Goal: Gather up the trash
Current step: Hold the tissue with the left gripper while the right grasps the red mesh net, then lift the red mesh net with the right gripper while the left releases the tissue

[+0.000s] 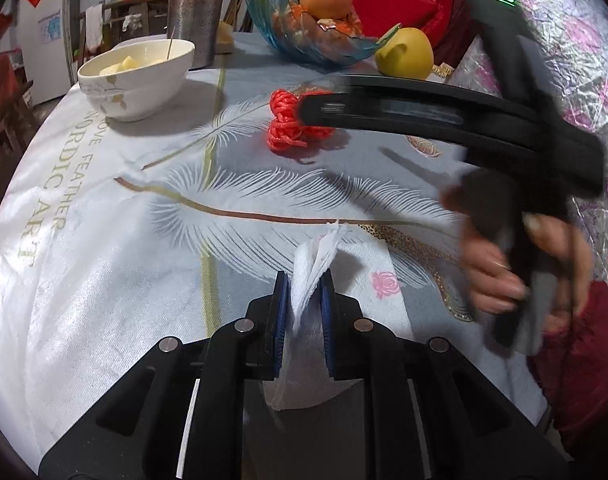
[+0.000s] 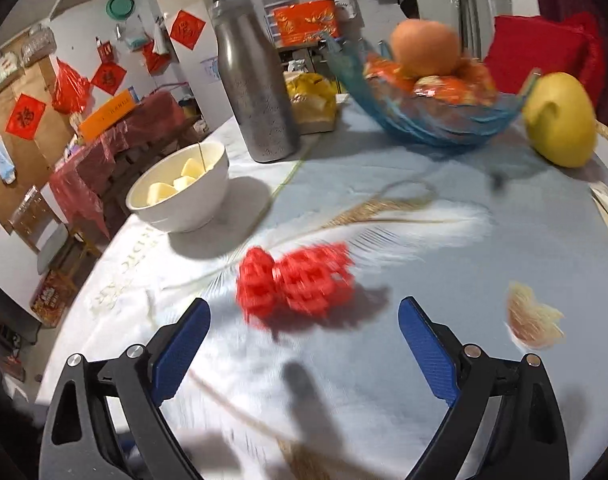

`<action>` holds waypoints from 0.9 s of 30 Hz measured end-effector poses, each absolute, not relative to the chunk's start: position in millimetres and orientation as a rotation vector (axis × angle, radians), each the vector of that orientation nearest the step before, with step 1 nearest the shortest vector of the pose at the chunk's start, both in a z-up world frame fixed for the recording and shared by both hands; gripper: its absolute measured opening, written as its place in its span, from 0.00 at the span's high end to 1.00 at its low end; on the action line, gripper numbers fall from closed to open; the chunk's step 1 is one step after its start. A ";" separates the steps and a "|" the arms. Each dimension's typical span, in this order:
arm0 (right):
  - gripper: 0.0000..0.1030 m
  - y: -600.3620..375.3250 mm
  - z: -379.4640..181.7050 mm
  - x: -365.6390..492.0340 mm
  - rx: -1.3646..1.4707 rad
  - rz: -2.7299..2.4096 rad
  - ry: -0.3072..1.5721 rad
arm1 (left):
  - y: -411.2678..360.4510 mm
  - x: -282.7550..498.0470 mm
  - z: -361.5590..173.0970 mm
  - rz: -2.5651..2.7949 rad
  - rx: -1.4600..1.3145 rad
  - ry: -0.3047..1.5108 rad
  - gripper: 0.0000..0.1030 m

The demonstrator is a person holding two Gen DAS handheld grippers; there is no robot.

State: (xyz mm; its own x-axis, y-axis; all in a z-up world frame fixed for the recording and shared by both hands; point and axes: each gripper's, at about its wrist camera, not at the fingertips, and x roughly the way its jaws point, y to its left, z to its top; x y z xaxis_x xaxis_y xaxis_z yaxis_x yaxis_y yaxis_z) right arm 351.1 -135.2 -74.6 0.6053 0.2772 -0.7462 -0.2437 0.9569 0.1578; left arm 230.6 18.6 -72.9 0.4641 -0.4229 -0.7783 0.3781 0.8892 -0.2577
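The left hand-held gripper is closed on a white tissue, which is pinched between the blue pads and stands up as a folded ridge; the rest of the sheet hangs below the jaws, over the table. The right hand-held gripper is held wide open and empty, its pads set apart on either side of a red net that lies crumpled on the table just ahead of the fingertips. In the left view one right finger is seen reaching across to that net. A small pale scrap lies to the right of the net, and apart from it.

The step in hand is judged to be the pick-up of the red net. It would be done well if the open jaws were brought low until both pads straddle the bulk of the mesh, so that the pile is gathered rather than one loose strand. The cloth beneath should not be caught in the pinch. The bowl and flask stand well behind the net and need not be disturbed. The tissue should be kept firmly clamped meanwhile, since only a fold of it is gripped. The scrap would be left for a later grasp.
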 end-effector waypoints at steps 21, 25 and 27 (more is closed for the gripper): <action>0.74 -212.0 -83.1 276.4 0.149 0.169 0.827 | -6.9 215.7 -74.6 -0.538 0.083 0.943 0.49; 0.66 -213.1 -80.7 269.2 0.146 0.177 0.824 | -10.4 213.4 -74.9 -0.570 0.093 0.939 0.49; 0.58 -212.4 -80.3 266.2 0.115 0.152 0.820 | -12.3 213.2 -75.2 -0.579 0.102 0.937 0.49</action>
State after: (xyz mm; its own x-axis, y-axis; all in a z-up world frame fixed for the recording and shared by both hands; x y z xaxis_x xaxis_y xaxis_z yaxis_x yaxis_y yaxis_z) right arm 266.2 -212.4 -80.3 0.6722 0.1794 -0.7183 -0.0907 0.9828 0.1606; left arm 213.2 -12.3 -75.2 0.4530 -0.4248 -0.7838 0.5106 0.8443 -0.1625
